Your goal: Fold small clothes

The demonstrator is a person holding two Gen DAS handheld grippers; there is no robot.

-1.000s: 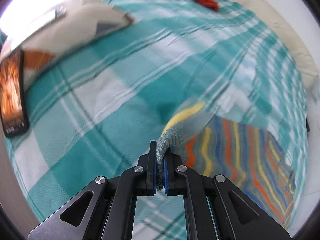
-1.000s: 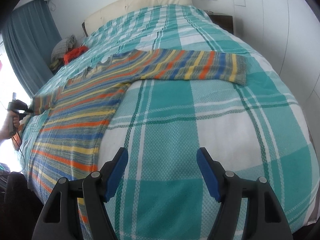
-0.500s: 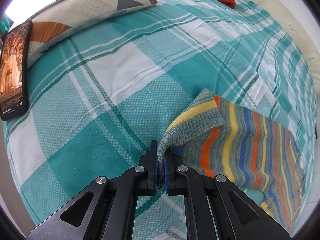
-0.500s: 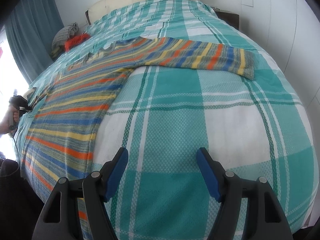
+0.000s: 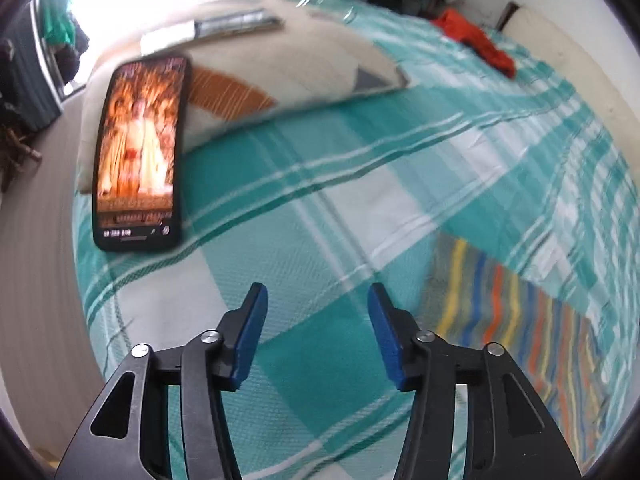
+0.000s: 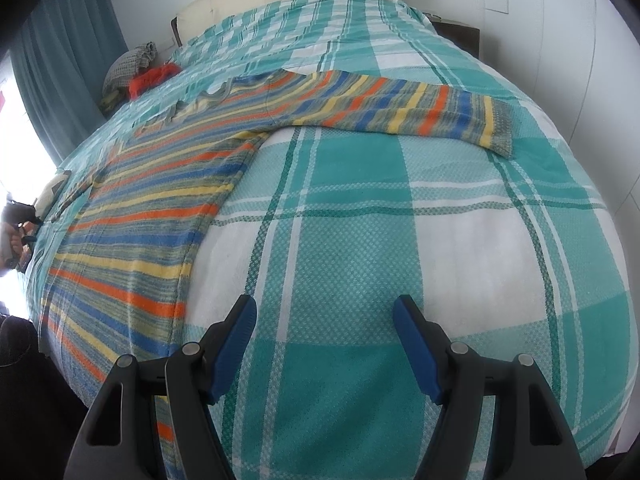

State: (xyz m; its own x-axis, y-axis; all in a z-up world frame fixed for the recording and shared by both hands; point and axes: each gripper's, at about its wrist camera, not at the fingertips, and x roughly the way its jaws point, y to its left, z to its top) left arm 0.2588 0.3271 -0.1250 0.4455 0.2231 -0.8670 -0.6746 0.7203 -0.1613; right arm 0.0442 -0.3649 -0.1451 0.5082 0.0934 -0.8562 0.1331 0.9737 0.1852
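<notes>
Both tongs, left tongs (image 5: 314, 300) and right tongs (image 6: 324, 312), apart, empty, above bed.
Next: clamp striped knit sweater (image 6: 160, 196) at sleeve cuff (image 6: 500, 128), fold inward flat.

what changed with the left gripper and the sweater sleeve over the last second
The left gripper opened and let go of the striped sweater; its sleeve cuff now lies on the plaid bedspread. The right gripper stayed open and empty above the bed.

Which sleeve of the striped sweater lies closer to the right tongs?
The sleeve stretched out toward the wall side, cuff ahead of the open right tongs. The other sleeve ends far left by the pillow.
</notes>
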